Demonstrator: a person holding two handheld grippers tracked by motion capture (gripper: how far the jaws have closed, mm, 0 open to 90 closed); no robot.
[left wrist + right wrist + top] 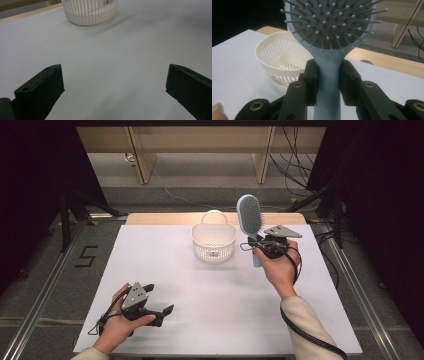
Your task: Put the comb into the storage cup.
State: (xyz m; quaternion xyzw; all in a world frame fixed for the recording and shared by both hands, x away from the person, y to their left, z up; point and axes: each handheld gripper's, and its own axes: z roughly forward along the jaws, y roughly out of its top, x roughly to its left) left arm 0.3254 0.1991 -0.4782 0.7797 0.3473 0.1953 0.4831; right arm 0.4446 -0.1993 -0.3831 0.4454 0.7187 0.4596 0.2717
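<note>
In the high view, the right hand-held gripper (261,245) sat right of centre in the frame, clamped on the handle of a pale blue hairbrush (249,215). The brush stood nearly upright, its oval head rising above the jaws toward the upper middle of the frame and the handle's end showing just below them. The white slotted basket (214,245) stood on the bench (165,270) just left of the brush, apart from it.

In the right gripper view, the hairbrush (329,27) took the top centre of the frame, bristles facing the camera, and its neck ran down between the two black jaws of the right hand-held gripper (328,75), which pressed it from both sides. The basket (274,65) lay at centre left, behind and beside the handle.

The left hand-held gripper (160,300) rested low on the bench at the lower left of the high view, well apart from brush and basket. In the left gripper view, its jaws (113,82) stood wide apart with bare bench between them, and the basket (90,12) stood at the top of the frame.
</note>
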